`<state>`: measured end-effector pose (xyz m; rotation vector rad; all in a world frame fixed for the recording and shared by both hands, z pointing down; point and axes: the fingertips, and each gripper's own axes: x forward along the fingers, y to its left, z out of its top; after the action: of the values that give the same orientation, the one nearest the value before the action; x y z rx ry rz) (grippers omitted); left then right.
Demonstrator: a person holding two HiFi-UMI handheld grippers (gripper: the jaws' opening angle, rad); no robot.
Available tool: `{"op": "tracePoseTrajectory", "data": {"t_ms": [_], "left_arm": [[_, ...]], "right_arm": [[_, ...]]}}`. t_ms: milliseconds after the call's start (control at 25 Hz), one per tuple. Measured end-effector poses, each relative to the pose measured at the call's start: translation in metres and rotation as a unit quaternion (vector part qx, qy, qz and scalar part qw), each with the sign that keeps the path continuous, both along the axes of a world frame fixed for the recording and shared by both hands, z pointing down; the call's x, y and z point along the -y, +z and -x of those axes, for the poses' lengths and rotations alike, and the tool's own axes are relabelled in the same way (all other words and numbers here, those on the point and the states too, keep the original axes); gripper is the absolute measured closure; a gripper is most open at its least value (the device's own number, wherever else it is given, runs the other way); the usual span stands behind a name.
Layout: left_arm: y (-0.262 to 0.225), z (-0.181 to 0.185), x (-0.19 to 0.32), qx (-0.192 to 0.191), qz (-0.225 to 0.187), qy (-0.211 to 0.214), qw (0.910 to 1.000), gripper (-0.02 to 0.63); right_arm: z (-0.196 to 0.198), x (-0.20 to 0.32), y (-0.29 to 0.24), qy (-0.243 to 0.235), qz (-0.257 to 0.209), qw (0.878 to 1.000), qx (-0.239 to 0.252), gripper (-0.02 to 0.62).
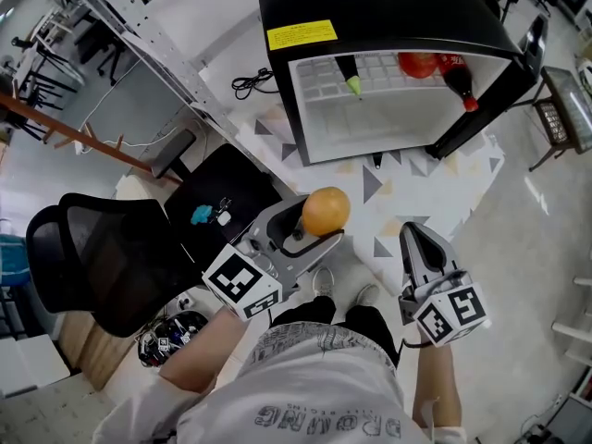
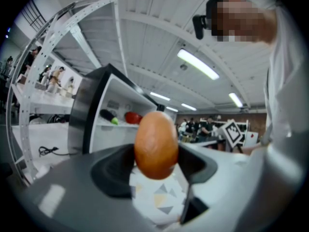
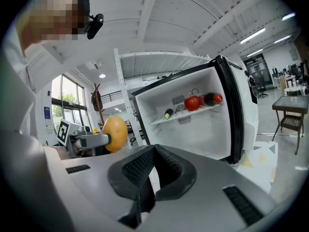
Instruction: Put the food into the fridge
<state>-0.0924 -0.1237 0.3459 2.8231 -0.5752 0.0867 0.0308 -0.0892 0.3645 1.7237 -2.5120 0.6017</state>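
An orange-brown oval fruit [image 1: 326, 211] [image 2: 155, 144] sits clamped between the jaws of my left gripper [image 1: 319, 225] [image 2: 155, 164], held above the floor in front of the fridge. The black fridge [image 1: 370, 7] [image 3: 193, 134] stands open ahead, its door swung to the right. On its upper shelf lie a red tomato [image 1: 418, 63] [image 3: 192, 102], a dark bottle with a red cap [image 1: 460, 81] [image 3: 211, 98] and a dark vegetable with a green tip [image 1: 350, 74] [image 3: 168, 114]. My right gripper [image 1: 413, 234] [image 3: 153, 151] hangs to the right of the left one, pads together, holding nothing.
A black office chair [image 1: 92, 257] and a low black stand [image 1: 217, 192] are at the left. A metal shelving frame [image 1: 139, 26] runs along the far left, with a black cable [image 1: 250, 83] on the floor. A small table [image 3: 289, 110] stands right of the fridge door.
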Motion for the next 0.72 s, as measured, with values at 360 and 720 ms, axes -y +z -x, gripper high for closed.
{"op": "tracePoseTrajectory", "data": {"t_ms": [360, 720], "left_arm": [[0.009, -0.018, 0.016, 0.013, -0.001, -0.005, 0.9999, 0.322], [0.026, -0.059, 0.043, 0.043, -0.002, -0.013, 0.999, 0.322]], "right_arm": [[-0.016, 0.016, 0.004, 0.0, -0.003, 1.0, 0.01, 0.594], [-0.049, 0.04, 0.012, -0.011, -0.009, 1.0, 0.025, 0.594]]}}
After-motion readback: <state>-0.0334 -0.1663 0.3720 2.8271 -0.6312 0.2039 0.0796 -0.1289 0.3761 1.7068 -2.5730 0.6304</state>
